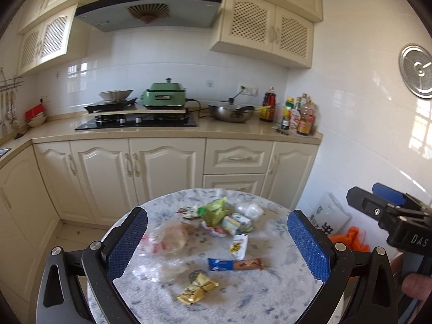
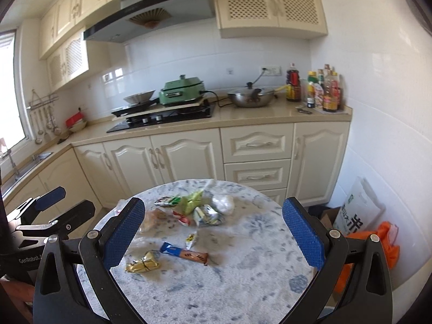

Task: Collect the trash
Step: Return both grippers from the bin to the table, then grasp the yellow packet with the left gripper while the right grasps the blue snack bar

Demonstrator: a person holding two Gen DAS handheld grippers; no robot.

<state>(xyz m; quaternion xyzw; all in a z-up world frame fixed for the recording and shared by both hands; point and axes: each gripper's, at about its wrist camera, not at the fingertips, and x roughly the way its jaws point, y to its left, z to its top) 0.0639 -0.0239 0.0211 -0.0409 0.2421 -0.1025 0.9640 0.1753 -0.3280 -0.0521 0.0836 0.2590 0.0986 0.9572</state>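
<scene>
So the round marble-look tabletop (image 1: 243, 297) fills the bottom middle of both wrist views, cream kitchen cabinets (image 1: 167, 167) behind it. Both grippers hover above the near edge: the left gripper (image 1: 216, 243) has its blue-padded fingers spread wide with nothing between them, and the right gripper (image 2: 213, 232) is the same, wide apart and empty. The trash sits in a loose scatter mid-table (kind of blurry). Biggest is a crumpled clear plastic bag (image 1: 168, 239) on the left, then a green wrapper (image 1: 214, 210) in the far pile, a blue-and-brown snack bar wrapper (image 1: 235, 264) nearer, and a small yellow wrapper (image 1: 197, 289) closest to the fingers.
</scene>
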